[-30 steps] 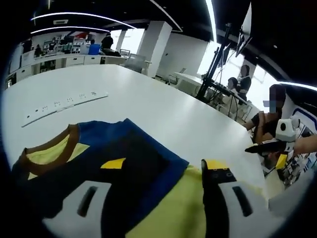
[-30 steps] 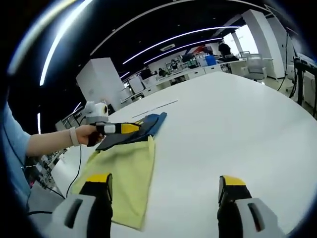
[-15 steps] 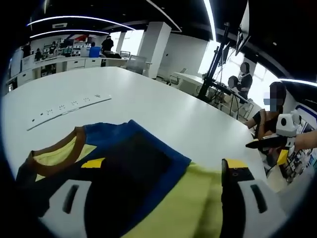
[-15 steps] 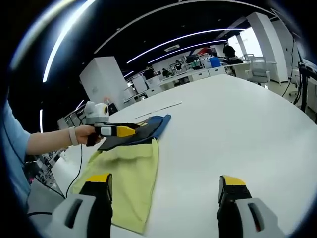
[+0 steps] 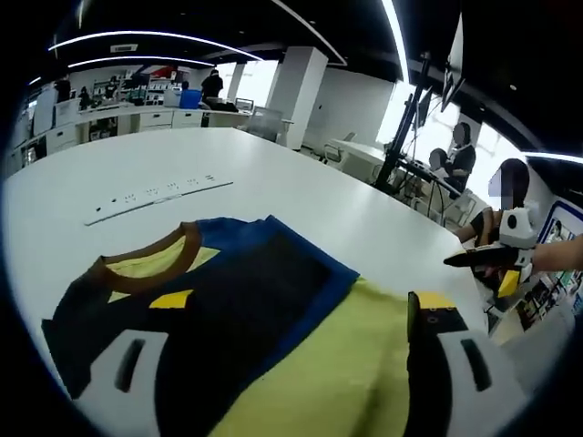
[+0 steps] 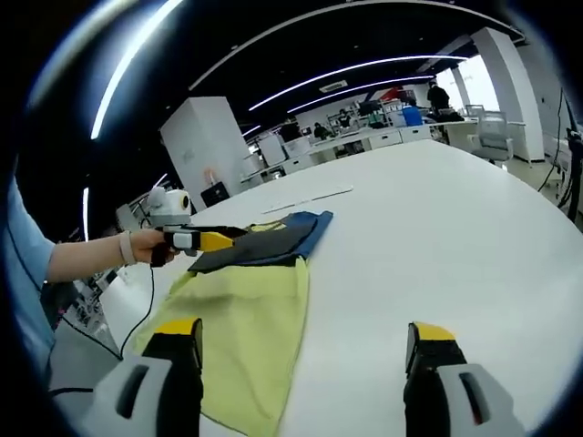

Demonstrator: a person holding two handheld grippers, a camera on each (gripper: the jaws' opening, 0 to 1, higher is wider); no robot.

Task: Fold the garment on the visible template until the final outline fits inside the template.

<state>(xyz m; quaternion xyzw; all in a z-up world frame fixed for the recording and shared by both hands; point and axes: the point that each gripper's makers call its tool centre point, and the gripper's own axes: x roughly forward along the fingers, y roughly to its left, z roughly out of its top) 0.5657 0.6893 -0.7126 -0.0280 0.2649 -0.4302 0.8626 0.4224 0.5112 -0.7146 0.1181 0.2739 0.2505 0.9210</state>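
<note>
A garment lies flat on the white table [image 5: 301, 196]. It has a yellow body [image 5: 337, 364], a dark navy and blue upper part [image 5: 246, 291] and a brown collar [image 5: 146, 269]. My left gripper [image 5: 301, 305] hovers over it, jaws wide open and holding nothing. My right gripper [image 6: 302, 330] is open too, low over the table with the yellow cloth [image 6: 246, 319] by its left jaw. In the right gripper view a hand holds the left gripper [image 6: 196, 239] at the garment's dark end [image 6: 264, 248]. The right gripper [image 5: 492, 259] shows at the far right of the left gripper view.
A long white power strip [image 5: 155, 196] lies on the table beyond the collar, also seen far off [image 6: 310, 194]. People sit at desks [image 5: 455, 164] past the table's right edge. Bare white tabletop [image 6: 437, 237] stretches right of the garment.
The left gripper's jaws have spread wider and its view has drawn back, so more of the collar and navy part shows. The right gripper view has shifted slightly toward the garment.
</note>
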